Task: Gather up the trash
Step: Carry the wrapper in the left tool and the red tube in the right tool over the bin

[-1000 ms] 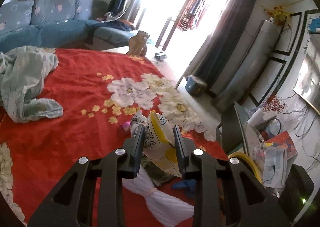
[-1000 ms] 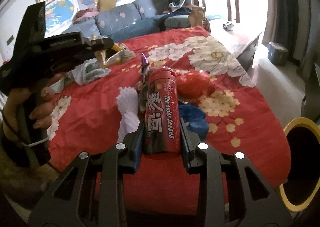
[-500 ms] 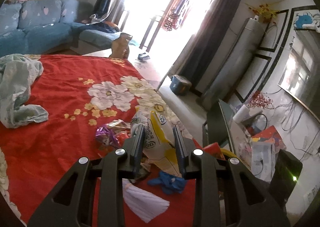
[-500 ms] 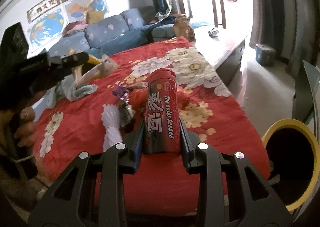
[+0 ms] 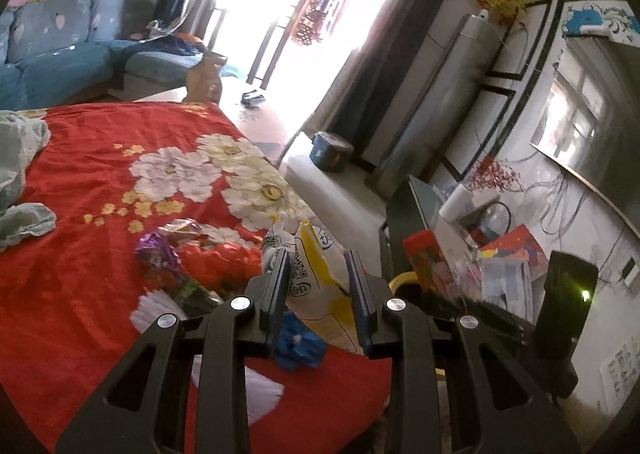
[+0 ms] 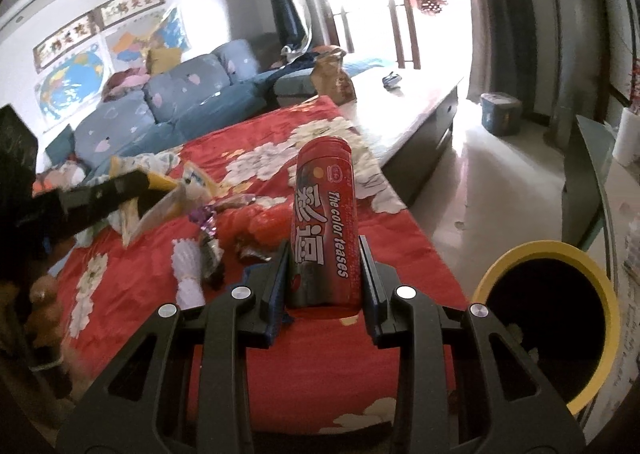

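My left gripper [image 5: 316, 270] is shut on a white and yellow snack bag [image 5: 316, 278], held above the red flowered cloth [image 5: 100, 238]. My right gripper [image 6: 323, 254] is shut on a tall red candy tube [image 6: 323, 222] that stands up between its fingers. A bin with a yellow rim [image 6: 548, 318] and dark inside sits low at the right in the right wrist view; only a sliver of its rim [image 5: 402, 278] shows past the left gripper. In the right wrist view the left gripper [image 6: 136, 184] with the bag [image 6: 180, 198] shows at the left.
Loose litter lies on the cloth: a purple wrapper [image 5: 156, 254], a blue scrap [image 5: 298, 346], white foam netting [image 6: 188, 270], red netting [image 5: 216, 258]. A crumpled pale cloth [image 5: 20, 182] lies far left. A glass side table [image 5: 416, 214] with clutter stands right of the bin.
Both grippers have swung to the right with their loads. The bin has come further into the right wrist view, and the cloth's edge and side table now fill more of the left wrist view.
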A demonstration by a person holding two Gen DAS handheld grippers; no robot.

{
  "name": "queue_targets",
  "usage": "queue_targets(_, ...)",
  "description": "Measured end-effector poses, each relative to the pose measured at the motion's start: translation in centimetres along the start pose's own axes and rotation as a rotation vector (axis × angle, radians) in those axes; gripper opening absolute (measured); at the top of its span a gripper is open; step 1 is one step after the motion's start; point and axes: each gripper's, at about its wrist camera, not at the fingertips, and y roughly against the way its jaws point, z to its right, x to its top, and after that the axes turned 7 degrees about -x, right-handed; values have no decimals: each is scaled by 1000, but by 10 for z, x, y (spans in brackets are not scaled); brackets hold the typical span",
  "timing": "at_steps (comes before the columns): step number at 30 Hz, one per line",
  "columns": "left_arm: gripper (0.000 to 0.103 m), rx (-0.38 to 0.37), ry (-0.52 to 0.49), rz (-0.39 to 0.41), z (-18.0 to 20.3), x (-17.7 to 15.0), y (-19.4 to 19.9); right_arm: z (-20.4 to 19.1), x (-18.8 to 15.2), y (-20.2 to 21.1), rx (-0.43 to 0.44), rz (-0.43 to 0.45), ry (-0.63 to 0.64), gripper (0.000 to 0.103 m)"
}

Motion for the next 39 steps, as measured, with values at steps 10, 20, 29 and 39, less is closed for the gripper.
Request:
queue_targets(10, 28, -43, -53, -62, 26, -16, -23, 39, 3, 7, -64, 25, -61, 25)
queue_targets(20, 28, -67, -105, -109, 51, -29, -49, 76, 3, 14, -142, 49, -135, 25)
queue_targets(29, 28, -91, -157, -139, 74, -38, -66, 104, 1, 19, -190, 57, -181, 25)
queue_targets(39, 28, -118, -208, -162, 99, -43, -84, 127, -4, 19, -242, 55, -221, 25)
